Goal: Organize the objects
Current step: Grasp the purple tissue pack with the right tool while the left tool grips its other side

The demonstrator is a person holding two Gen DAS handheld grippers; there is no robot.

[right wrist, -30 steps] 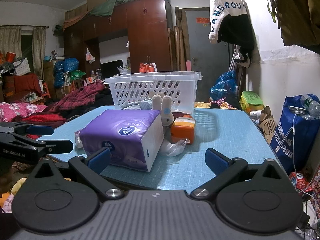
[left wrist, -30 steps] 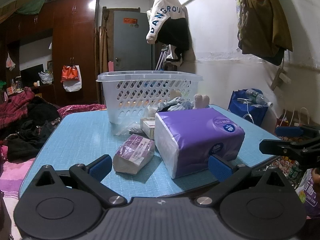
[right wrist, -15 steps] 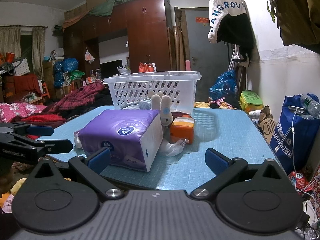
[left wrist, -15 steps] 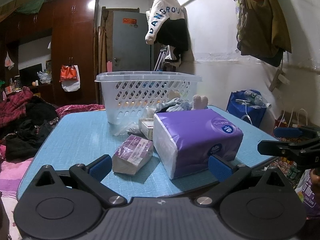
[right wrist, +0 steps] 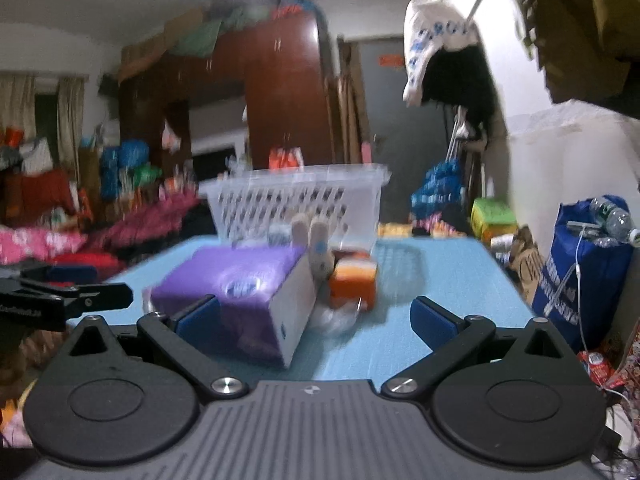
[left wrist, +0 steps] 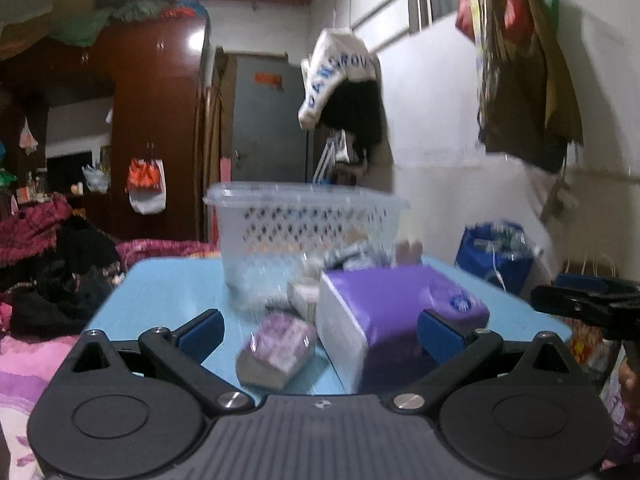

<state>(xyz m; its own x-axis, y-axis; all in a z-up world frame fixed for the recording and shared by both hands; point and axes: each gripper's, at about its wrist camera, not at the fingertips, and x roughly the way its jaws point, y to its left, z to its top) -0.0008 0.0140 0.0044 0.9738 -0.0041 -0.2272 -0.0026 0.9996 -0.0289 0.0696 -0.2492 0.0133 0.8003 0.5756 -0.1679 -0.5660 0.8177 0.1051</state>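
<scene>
A white plastic basket (left wrist: 308,224) (right wrist: 296,204) stands at the far side of a blue table (left wrist: 168,292) (right wrist: 436,280). In front of it lie a big purple tissue pack (left wrist: 392,312) (right wrist: 236,284), a small purple packet (left wrist: 280,348), a small box (left wrist: 304,296), a plush rabbit (right wrist: 316,252) and an orange box (right wrist: 354,280). My left gripper (left wrist: 320,332) is open at the near table edge, facing the packet and tissue pack. My right gripper (right wrist: 316,320) is open too, facing the tissue pack's end. Both views are blurred.
A blue bag (right wrist: 584,272) with bottles stands on the floor right of the table. Piles of clothes (left wrist: 48,264) lie to the left. A wardrobe (left wrist: 156,128) and a grey door (left wrist: 268,120) are behind. Clothes hang on the right wall (left wrist: 524,92).
Both grippers have moved forward towards the table and tilted upward a little; both views are now motion-blurred. Their jaws stay apart and the objects have not moved.
</scene>
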